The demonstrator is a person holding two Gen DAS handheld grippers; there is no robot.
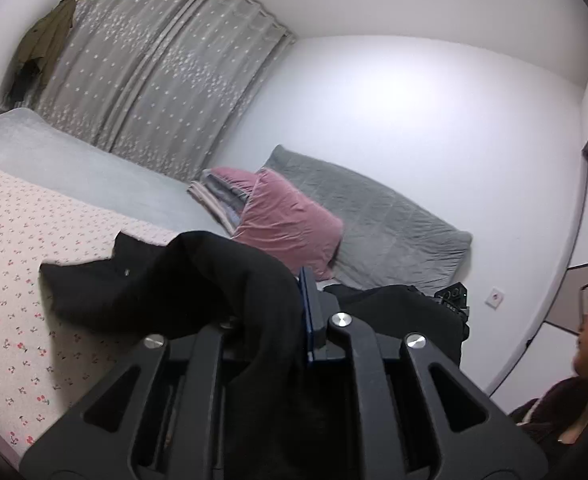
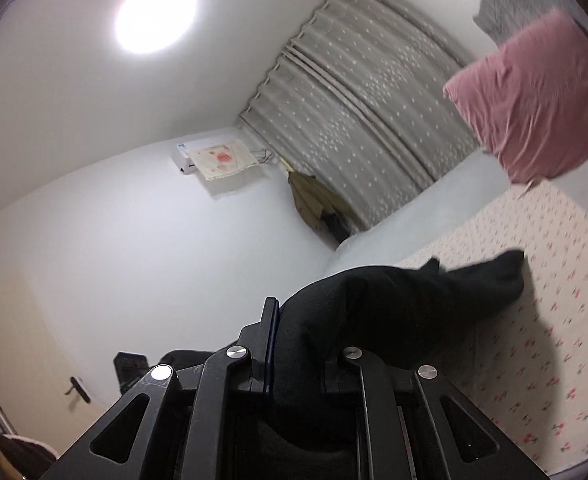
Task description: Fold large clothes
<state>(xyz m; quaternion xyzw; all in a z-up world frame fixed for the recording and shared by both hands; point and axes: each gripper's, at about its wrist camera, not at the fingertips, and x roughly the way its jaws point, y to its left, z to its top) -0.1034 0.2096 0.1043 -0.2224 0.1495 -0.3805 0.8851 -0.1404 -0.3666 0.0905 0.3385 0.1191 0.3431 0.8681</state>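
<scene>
Black soft cloth garment (image 1: 165,280) hangs lifted over the cherry-print cotton bedsheet (image 1: 17,240), both the left gripper (image 1: 289,312) and right gripper (image 2: 294,344) closed tight, each pinching a fold of it.

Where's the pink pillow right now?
In the left wrist view the pink pillow sits mid-frame on the bed, leaning on the grey pillow by the wall, just beyond the lifted black garment.
</scene>
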